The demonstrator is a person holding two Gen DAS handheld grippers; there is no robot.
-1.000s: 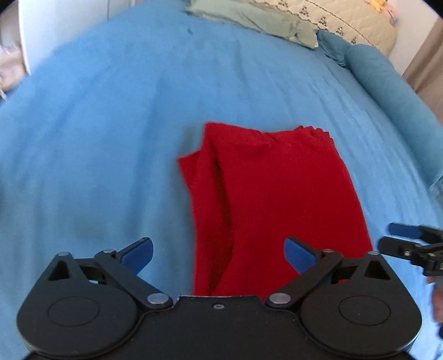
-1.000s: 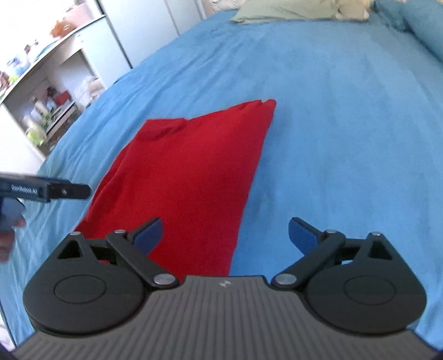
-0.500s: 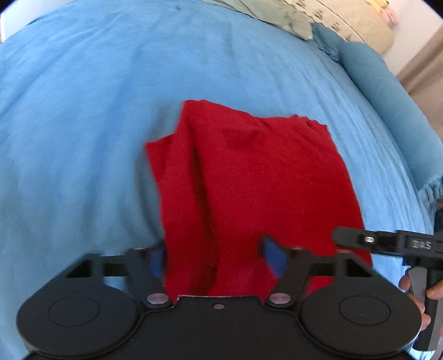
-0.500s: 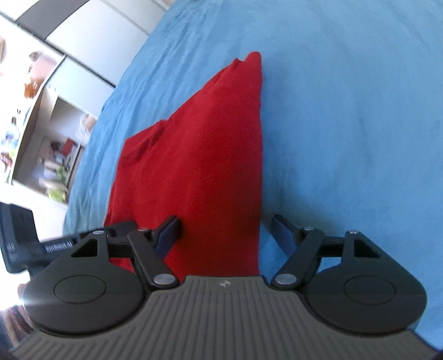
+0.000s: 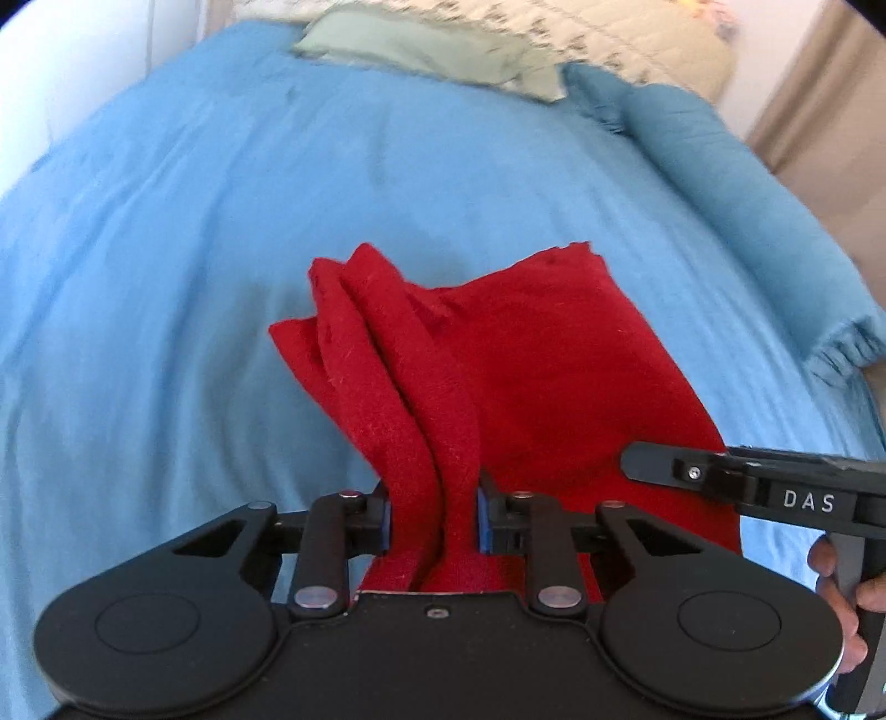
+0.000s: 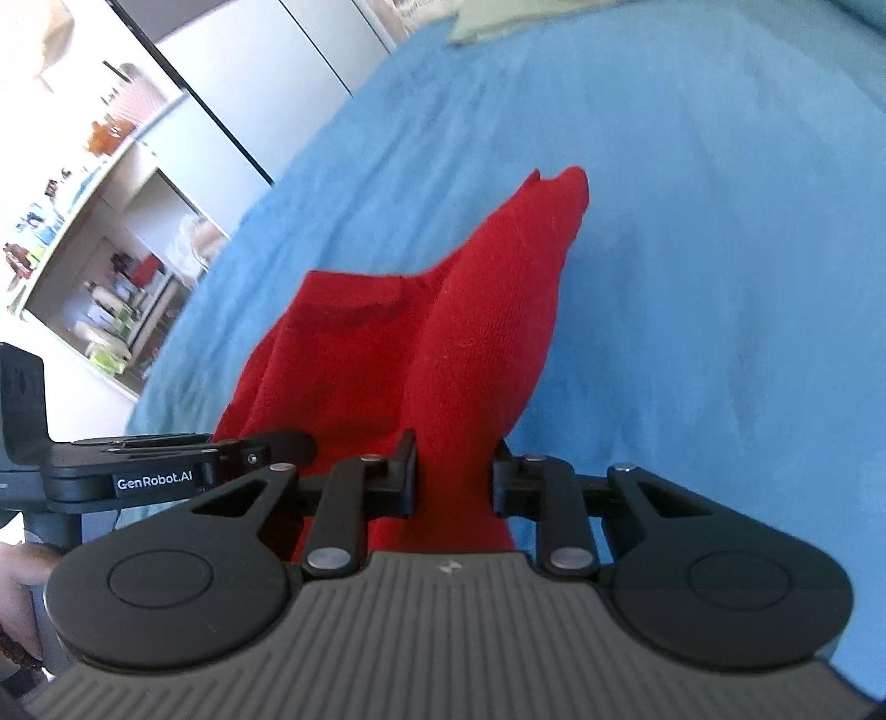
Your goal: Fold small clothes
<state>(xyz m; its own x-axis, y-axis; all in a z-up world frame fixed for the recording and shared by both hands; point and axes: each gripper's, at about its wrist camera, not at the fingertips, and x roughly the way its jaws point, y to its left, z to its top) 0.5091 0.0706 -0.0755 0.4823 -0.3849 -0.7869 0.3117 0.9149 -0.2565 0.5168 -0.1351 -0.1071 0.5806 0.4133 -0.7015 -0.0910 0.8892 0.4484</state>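
Red garment (image 5: 531, 387) (both hand-held grippers clamped)

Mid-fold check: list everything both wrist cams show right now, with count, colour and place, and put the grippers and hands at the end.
red garment: one, red, partly folded on the bed, near edge bunched up and pinched at two spots
bedspread: one, blue, covers the whole bed under the garment
pillow: one, pale green, at the far end of the bed
quilt: one, cream with a small print, behind the pillow
bolster: one, blue, along the bed's right side
shelves: one white unit with small items, left of the bed in the right wrist view
left gripper: black, blue pads, shut on the garment's near left folds
right gripper: black, shut on the garment's near right edge
hand: one, on the right gripper's handle
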